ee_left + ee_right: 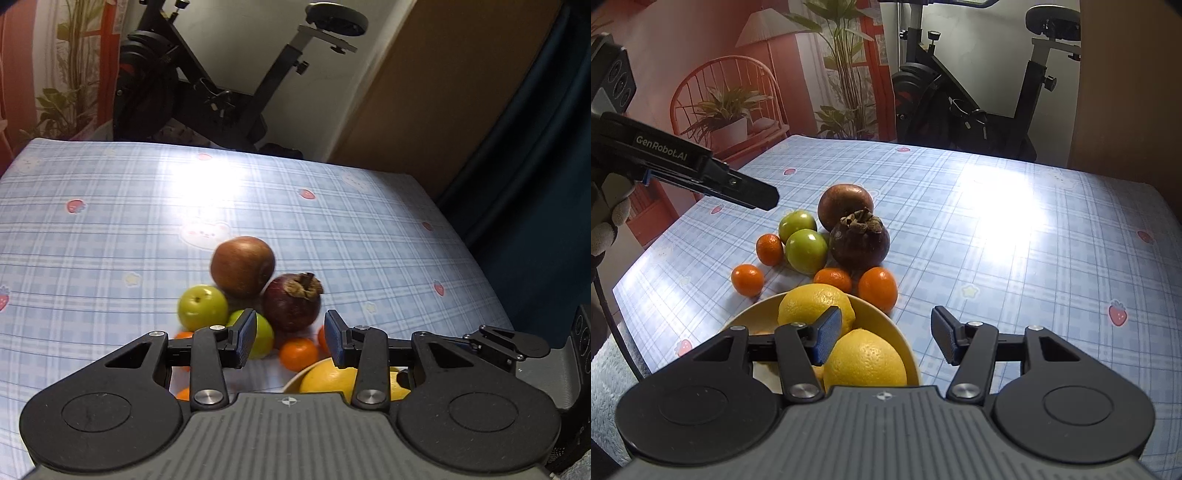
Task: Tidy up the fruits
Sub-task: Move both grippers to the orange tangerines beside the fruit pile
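Observation:
A yellow bowl [879,325] near the table's front holds two lemons [866,360]. Behind it lie several small oranges [878,288], two green fruits [806,250], a dark mangosteen [859,240] and a brown round fruit [845,205]. My right gripper [886,338] is open and empty, over the bowl's right rim. My left gripper [290,338] is open and empty, above the fruit pile; it also shows in the right wrist view [753,194] at the left. In the left wrist view I see the mangosteen [291,302], brown fruit [242,266] and green fruits [201,307].
The table has a blue plaid cloth [1015,229] with strawberry prints. An exercise bike [964,110] stands behind the far edge. A rattan chair with a potted plant [727,110] stands at the far left. The table's left edge drops to a fluffy rug [609,369].

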Action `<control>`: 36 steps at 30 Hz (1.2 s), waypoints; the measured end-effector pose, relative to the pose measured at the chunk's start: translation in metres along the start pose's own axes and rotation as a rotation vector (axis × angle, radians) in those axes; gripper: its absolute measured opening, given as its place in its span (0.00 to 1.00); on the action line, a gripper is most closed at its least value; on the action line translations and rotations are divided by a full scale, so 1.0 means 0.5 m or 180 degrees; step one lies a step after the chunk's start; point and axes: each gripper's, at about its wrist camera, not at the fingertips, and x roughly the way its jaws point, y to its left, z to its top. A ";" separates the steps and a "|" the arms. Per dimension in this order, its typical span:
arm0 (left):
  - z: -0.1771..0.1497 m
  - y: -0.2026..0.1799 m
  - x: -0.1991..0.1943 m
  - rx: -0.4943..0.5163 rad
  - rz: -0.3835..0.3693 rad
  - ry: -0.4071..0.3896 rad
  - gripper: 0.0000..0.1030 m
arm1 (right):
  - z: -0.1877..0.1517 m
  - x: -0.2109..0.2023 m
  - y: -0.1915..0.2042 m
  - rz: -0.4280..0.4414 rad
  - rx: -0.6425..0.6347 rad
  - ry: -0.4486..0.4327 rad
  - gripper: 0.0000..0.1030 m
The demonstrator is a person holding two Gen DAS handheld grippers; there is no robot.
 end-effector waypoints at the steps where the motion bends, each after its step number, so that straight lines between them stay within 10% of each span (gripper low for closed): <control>1: 0.003 0.012 -0.004 -0.0015 0.0033 -0.0006 0.41 | 0.006 0.005 -0.001 0.0008 -0.0011 -0.0002 0.51; 36: -0.043 0.152 0.019 0.0144 0.0300 -0.0095 0.41 | 0.103 0.208 0.097 0.0130 -0.0342 0.0720 0.39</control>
